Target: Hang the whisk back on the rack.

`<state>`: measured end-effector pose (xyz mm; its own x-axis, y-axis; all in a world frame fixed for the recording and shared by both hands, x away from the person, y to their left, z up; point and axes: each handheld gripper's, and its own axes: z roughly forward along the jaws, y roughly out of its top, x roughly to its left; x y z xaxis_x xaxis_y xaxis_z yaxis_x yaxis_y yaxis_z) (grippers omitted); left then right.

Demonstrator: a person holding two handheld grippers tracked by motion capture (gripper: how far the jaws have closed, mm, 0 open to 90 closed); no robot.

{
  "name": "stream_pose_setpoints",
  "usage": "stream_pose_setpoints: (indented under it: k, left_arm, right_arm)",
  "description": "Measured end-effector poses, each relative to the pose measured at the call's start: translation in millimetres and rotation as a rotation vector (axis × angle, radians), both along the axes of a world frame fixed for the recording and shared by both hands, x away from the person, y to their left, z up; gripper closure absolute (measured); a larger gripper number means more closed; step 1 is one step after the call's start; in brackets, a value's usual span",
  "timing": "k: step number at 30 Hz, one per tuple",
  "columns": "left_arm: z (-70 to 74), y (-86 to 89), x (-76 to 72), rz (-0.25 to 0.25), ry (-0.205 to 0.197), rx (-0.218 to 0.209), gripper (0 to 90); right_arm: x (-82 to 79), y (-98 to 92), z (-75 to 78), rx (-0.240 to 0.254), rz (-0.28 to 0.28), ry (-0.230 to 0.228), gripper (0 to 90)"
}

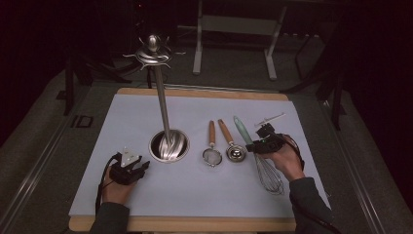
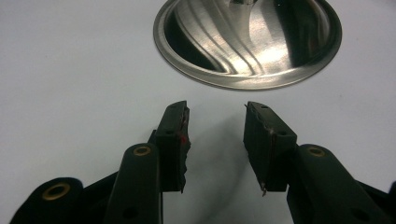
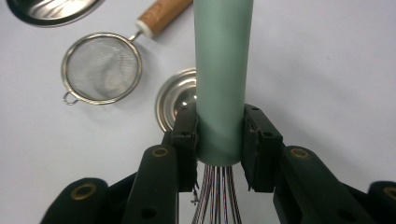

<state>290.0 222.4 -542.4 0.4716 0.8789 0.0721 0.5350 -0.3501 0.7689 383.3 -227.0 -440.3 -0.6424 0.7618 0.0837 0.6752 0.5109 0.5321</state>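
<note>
Right tool: we see the right tool clamped on the whisk, its two pads pressed against the pale green handle just above where the wires leave it.
Left tool: the left tool stands wide with nothing between its pads, resting low on the surface just below the steel base of the utensil stand.
Whisk in the high view: the whisk lies at the right of the frame, handle towards the upper left, wire head towards the lower right, with the right tool across it near the handle's lower end.
Risk, slip: the handle is round and smooth, so we judge it could twist or slide in the pads once the wire head hangs free.
Risk, neighbours: the small ladle sits just beside the whisk handle and the tea strainer just left of that; a swing to the left could knock either.
Risk, stand: the tall stand with its hooks at the upper left looks top-heavy; a careless bump from the whisk might rock it.
Unclear: whether the wire head touches the surface we cannot tell from the high view, which is dim there.
</note>
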Motion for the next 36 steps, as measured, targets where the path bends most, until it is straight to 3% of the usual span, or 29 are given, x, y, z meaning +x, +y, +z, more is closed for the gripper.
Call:
stream_pose_setpoints:
  k: [7,22,36]
  left_arm:
    - [0.3,2.2,-0.2,0.001,-0.004,-0.021,60.5]
    - [0.6,3.4,-0.6,0.004,-0.007,-0.030,60.5]
    - [0.8,3.6,-0.9,0.002,-0.010,-0.032,60.5]
  right_arm:
    - [-2.5,3.7,4.5,0.005,0.010,-0.031,69.0]
    - [-11.9,18.8,19.3,0.038,0.112,-0.095,69.0]
    - [-28.3,33.9,35.5,0.055,0.187,-0.186,69.0]
